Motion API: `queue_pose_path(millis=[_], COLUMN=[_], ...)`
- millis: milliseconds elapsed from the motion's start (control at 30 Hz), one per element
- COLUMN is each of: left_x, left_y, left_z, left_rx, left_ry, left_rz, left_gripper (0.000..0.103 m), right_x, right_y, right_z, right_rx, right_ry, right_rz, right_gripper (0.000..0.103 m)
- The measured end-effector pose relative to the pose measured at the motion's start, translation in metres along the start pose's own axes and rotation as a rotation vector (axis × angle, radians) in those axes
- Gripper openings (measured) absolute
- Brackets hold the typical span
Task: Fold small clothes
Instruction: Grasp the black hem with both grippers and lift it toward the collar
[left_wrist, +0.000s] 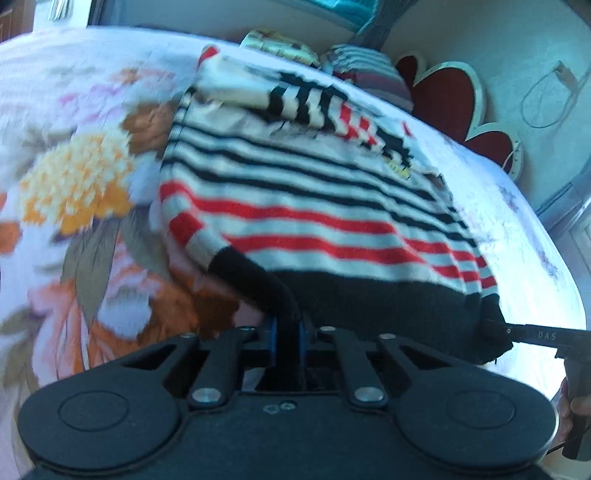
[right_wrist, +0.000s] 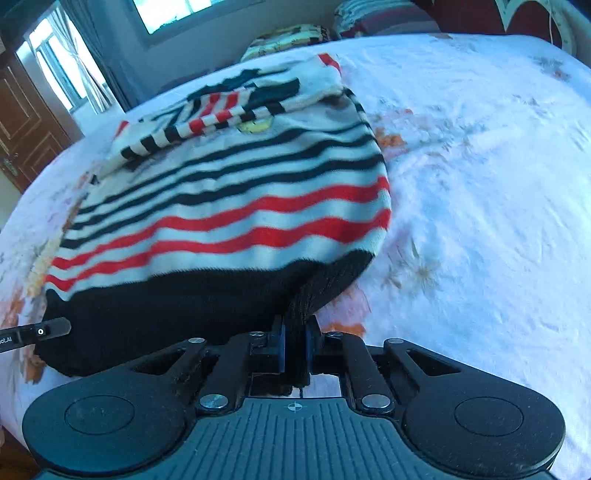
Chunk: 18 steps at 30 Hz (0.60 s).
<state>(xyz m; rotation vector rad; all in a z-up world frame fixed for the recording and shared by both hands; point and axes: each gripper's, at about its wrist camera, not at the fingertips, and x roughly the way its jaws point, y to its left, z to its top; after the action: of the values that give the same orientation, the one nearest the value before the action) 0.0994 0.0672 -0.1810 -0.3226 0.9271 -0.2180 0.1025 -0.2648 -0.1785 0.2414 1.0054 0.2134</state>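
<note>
A small knitted sweater (left_wrist: 303, 206) with black, red and cream stripes and a black hem lies on the bed, its sleeves folded across its far part. My left gripper (left_wrist: 288, 332) is shut on the hem's left corner. My right gripper (right_wrist: 295, 343) is shut on the hem's right corner; the sweater also shows in the right wrist view (right_wrist: 229, 192). The hem is lifted slightly off the bed between them. The right gripper's finger shows at the left wrist view's right edge (left_wrist: 532, 336). The left gripper's finger shows at the right wrist view's left edge (right_wrist: 40, 330).
The bed is covered by a white floral sheet (left_wrist: 81, 177), which also shows in the right wrist view (right_wrist: 480, 177). Pillows (left_wrist: 369, 70) and a red headboard (left_wrist: 450, 99) lie beyond the sweater. A wooden door (right_wrist: 22, 122) and windows stand far left.
</note>
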Motion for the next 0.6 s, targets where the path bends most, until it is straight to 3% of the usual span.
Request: queue_pose_path(millis=[333, 600], left_x=[-0.022, 0.003], left_y=[-0.011, -0.020], left_z=[0.074, 0.137], left_rx=[0.003, 0.010], left_ry=[-0.219, -0.313], left_rz=[-0.015, 0.004], left_gripper=[0.009, 0.009], right_x=[-0.029, -0.004], right_y=[0.016, 0.019], right_z=[0.074, 0.154], right_rx=[-0.044, -0.087], right_ry=[-0.231, -0.316], right_rz=[0.072, 0.094], right_gripper=[0.009, 0.009])
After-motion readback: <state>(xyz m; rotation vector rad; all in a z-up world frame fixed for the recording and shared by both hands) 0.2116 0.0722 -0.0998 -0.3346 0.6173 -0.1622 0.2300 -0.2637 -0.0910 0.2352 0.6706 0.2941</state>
